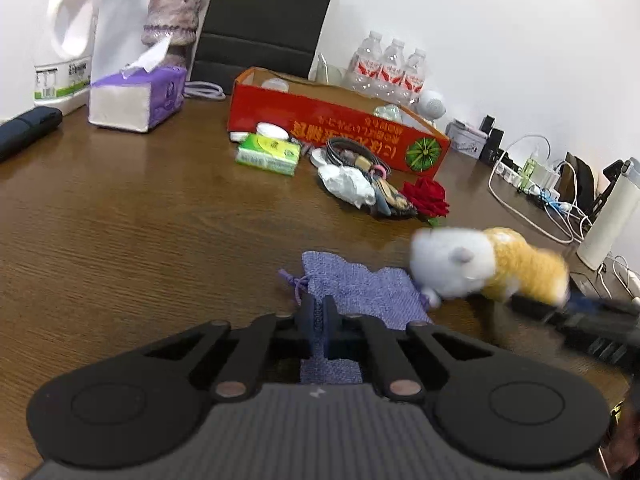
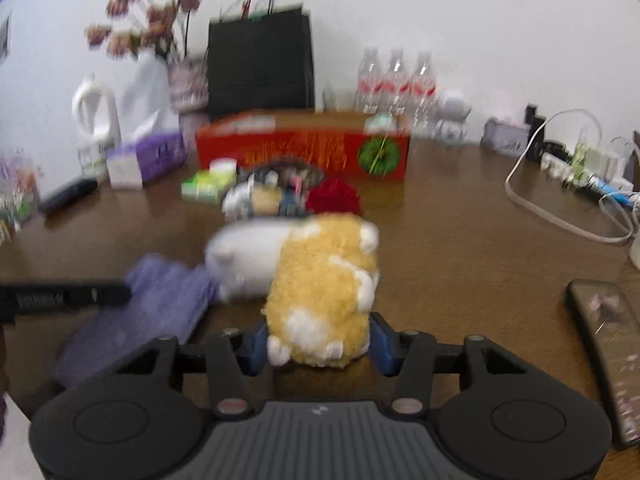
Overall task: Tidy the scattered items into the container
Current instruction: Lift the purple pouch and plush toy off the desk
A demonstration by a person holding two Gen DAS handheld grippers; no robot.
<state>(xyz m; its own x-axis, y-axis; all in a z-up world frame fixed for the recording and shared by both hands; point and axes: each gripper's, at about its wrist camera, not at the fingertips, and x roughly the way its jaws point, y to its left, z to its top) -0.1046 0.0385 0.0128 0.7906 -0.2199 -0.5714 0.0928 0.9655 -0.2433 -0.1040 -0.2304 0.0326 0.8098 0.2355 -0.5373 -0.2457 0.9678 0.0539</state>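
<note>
Brown wood-grain table (image 1: 120, 240), white wall (image 1: 500, 20); red box (image 1: 320, 120), clutter beside it

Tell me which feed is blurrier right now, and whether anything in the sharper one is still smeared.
Right wrist view: blurred nearly throughout, red box lettering unreadable, plush toy soft. Left wrist view: mostly sharp, box print legible, but the plush toy and right gripper are smeared; fisheye bends the table edges.

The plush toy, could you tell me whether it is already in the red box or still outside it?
Outside. The plush toy sits between the right gripper's fingers, in front of the red box.
</note>
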